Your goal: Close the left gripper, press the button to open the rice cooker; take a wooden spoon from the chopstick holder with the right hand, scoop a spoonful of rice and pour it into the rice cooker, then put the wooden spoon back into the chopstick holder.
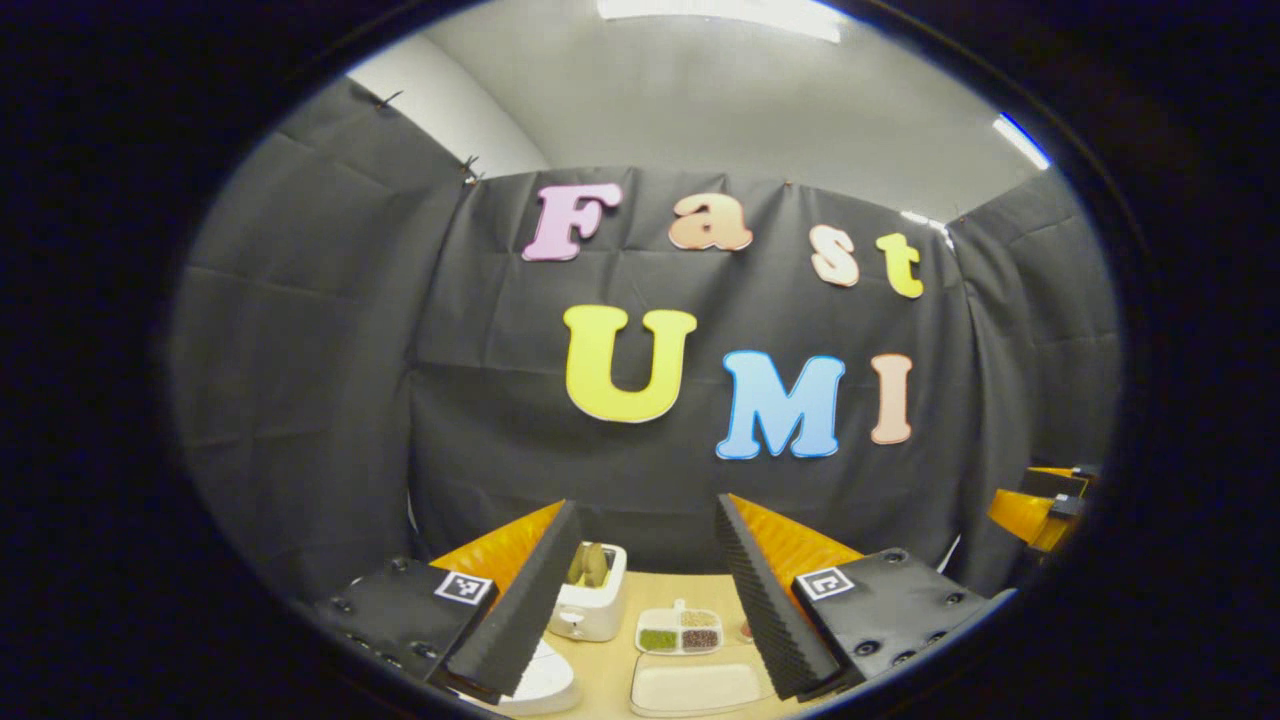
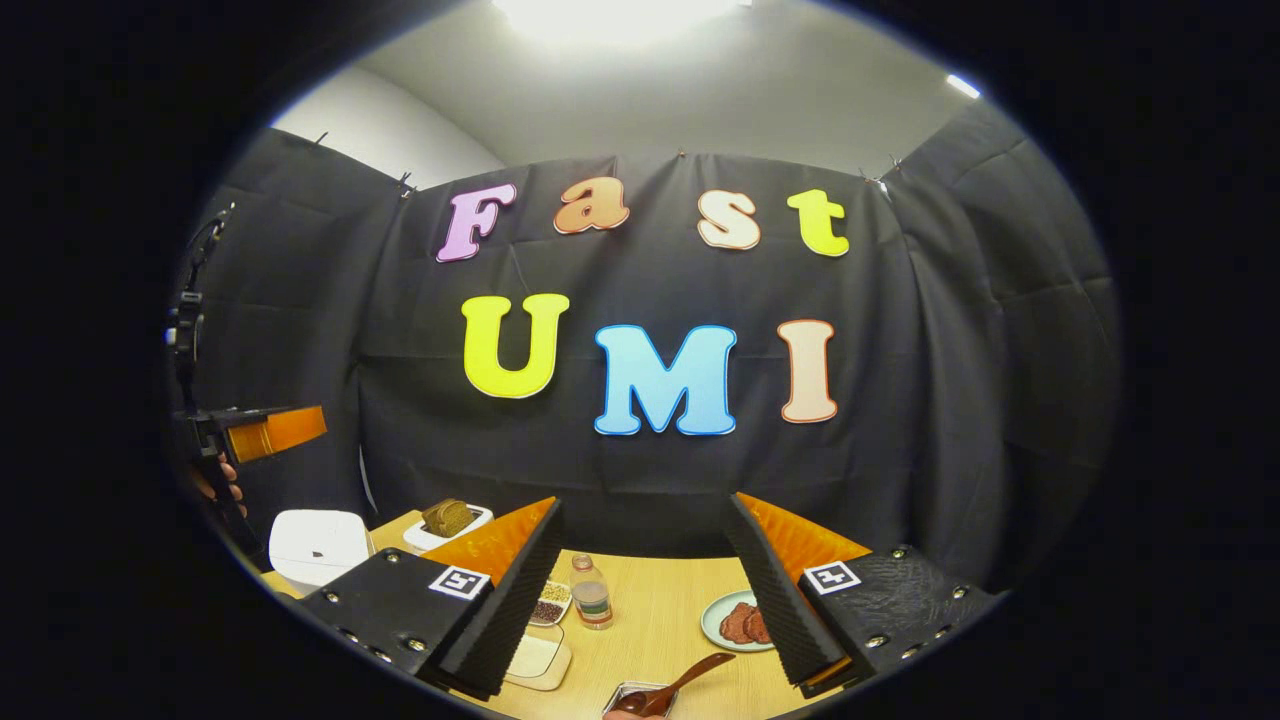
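Note:
The white rice cooker stands at the table's left with its lid down; its rounded edge lies just below my left gripper's left finger. A wooden spoon leans in a small metal holder at the near table edge, between and below my right gripper's fingers. A divided dish of grains sits mid-table. My left gripper is open and holds nothing, raised above the table. My right gripper is open and also holds nothing. In the right gripper view the left gripper hangs at far left above the cooker.
A white toaster with bread stands behind the cooker. A white tray lies in front of the divided dish. A small bottle and a plate of meat slices sit on the wooden table. A hand holds the left gripper.

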